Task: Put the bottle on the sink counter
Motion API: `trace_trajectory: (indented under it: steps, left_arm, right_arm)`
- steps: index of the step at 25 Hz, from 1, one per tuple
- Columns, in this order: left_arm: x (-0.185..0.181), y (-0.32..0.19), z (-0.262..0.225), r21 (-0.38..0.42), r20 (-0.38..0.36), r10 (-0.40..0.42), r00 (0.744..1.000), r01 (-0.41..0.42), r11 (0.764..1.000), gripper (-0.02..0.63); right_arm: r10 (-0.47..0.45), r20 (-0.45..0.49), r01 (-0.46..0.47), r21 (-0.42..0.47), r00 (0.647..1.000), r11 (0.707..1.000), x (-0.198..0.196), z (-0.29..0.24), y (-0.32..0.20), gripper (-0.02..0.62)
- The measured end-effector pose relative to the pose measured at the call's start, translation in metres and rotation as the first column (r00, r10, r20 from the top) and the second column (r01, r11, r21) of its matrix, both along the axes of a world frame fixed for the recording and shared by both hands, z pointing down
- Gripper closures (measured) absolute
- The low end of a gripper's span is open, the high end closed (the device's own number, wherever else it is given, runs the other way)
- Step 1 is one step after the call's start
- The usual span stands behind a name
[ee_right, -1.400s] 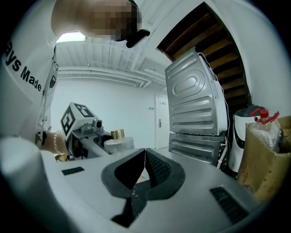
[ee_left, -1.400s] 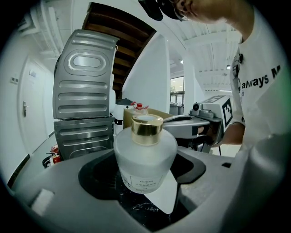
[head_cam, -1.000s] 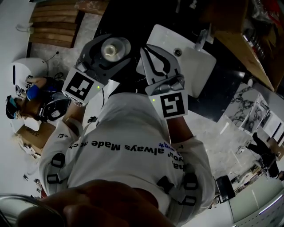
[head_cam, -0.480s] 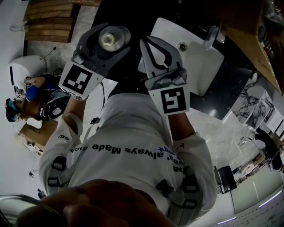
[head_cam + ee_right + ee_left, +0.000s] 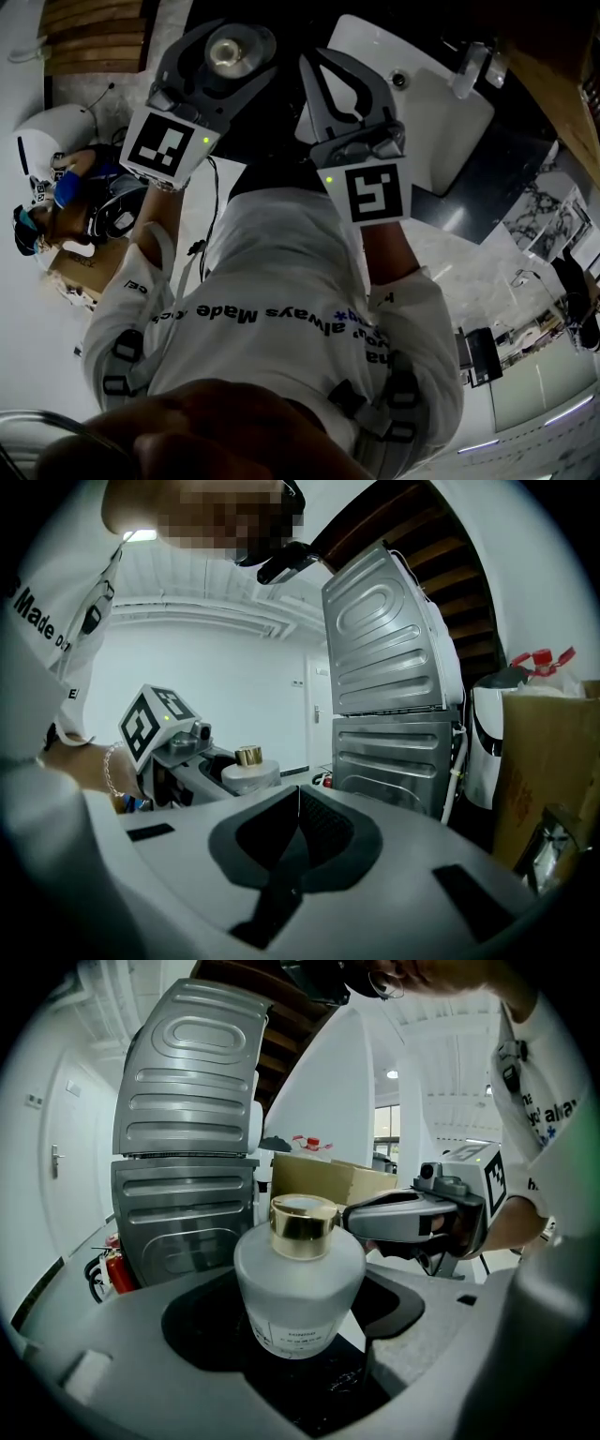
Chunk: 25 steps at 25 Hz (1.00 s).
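A frosted white bottle (image 5: 298,1288) with a gold cap (image 5: 302,1225) stands upright between the jaws of my left gripper (image 5: 300,1335), which is shut on it. From the head view the bottle (image 5: 230,52) shows from above, held in the left gripper (image 5: 225,56) over the dark counter (image 5: 272,131). My right gripper (image 5: 342,89) hangs beside it, its jaws closed together and holding nothing; the right gripper view shows its pads (image 5: 298,841) touching. The bottle (image 5: 249,771) also appears in the right gripper view, at the left. A white sink basin (image 5: 427,112) lies just right of the right gripper.
A faucet (image 5: 469,66) stands at the basin's far side. A stacked washer and dryer (image 5: 187,1166) rises ahead of both grippers. A cardboard box (image 5: 328,1180) sits behind the bottle. Wooden stairs (image 5: 89,33) are at the upper left, and a person (image 5: 56,202) is seated at left.
Both grippers have moved forward, up in the head view, the left one carrying the bottle. The sink and counter have shifted right and up in that view.
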<state>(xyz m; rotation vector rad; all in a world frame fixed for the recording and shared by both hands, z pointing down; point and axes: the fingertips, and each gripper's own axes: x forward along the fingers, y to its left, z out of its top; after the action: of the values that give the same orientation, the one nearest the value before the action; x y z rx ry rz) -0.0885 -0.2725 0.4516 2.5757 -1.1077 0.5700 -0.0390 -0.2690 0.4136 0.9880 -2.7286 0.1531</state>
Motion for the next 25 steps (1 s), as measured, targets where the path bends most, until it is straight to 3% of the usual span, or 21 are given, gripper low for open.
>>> trace_trajectory:
  steps: [8,13,25]
  left_arm:
    - [-0.007,-0.012,0.034,-0.022,0.007,-0.018,1.0,0.018,1.0,0.272]
    - [-0.011,-0.022,0.057,0.011,0.015,-0.005,1.0,0.005,1.0,0.272]
    - [-0.007,-0.031,0.103,-0.035,0.035,-0.009,0.999,0.01,0.999,0.272]
  right_arm:
    - [0.007,0.0,-0.007,-0.021,1.0,1.0,-0.005,0.029,-0.01,0.589]
    - [0.013,-0.01,-0.014,-0.031,1.0,0.999,-0.006,0.046,-0.017,0.589]
    - [0.031,-0.048,-0.034,-0.07,0.998,0.997,-0.004,0.094,-0.02,0.589]
